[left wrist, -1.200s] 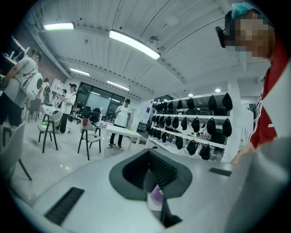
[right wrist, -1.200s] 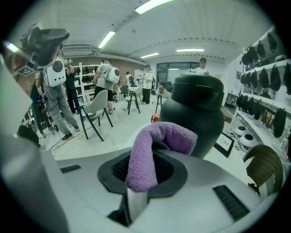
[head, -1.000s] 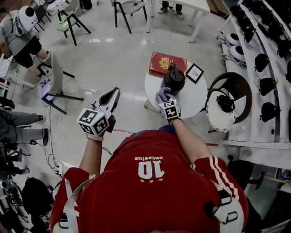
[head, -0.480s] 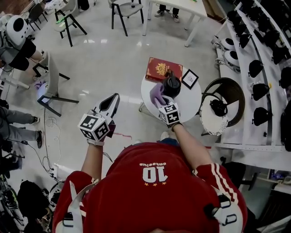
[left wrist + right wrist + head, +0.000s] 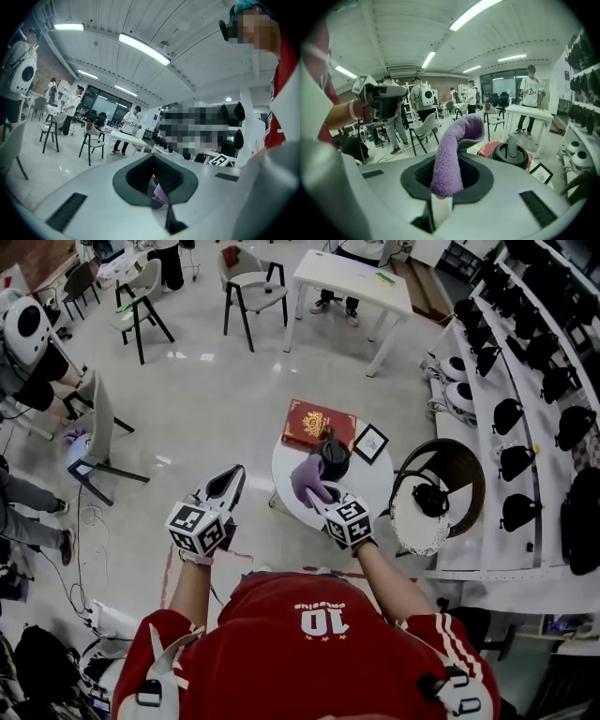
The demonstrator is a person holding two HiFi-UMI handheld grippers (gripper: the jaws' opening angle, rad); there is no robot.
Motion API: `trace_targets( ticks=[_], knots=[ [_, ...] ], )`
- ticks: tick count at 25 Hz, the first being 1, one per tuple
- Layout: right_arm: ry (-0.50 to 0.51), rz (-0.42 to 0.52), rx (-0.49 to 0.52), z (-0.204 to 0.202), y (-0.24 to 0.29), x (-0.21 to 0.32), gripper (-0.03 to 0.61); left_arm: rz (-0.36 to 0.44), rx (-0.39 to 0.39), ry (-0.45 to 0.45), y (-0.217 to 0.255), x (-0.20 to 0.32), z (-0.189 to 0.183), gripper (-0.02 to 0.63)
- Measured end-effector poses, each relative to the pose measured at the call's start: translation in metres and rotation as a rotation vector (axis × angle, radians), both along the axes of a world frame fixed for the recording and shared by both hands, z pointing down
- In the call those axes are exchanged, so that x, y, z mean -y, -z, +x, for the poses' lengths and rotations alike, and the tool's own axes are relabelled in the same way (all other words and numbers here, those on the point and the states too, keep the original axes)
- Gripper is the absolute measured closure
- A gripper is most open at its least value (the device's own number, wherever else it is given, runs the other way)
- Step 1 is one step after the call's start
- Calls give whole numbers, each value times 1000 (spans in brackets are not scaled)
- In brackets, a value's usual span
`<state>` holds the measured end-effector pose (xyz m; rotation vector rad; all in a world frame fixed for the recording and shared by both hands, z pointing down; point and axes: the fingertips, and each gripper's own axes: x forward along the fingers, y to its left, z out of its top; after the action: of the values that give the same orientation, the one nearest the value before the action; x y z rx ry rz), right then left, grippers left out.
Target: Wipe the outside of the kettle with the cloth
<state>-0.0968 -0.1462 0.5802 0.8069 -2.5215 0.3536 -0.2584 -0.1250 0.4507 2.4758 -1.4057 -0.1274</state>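
Right gripper view: right gripper (image 5: pixel 440 190) jaws pinch lower end of purple cloth (image 5: pixel 452 150), top of cloth bends over. Black kettle (image 5: pixel 334 458) upright on round white table (image 5: pixel 372 488), just beside cloth, near red book (image 5: pixel 317 423). Left gripper (image 5: pixel 233 475) well apart from table, jaws pressed together, nothing between.

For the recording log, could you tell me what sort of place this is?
Probably a lab or workshop hall: wall shelves lined with rows of black gear, a white work table with loose chairs, and cables trailing over the polished floor.
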Motion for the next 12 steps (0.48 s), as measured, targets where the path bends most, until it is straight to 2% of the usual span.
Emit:
trace_targets(
  ticks=[3, 7, 12],
  knots=[
    [19, -22, 40, 19, 22, -4, 515, 3, 10, -11, 7, 1, 21, 607],
    [29, -1, 56, 47, 45, -7, 515, 13, 31, -34, 15, 3, 48, 607],
    [4, -19, 132, 82, 68, -8, 515, 25, 63, -67, 28, 3, 78, 607]
  ],
)
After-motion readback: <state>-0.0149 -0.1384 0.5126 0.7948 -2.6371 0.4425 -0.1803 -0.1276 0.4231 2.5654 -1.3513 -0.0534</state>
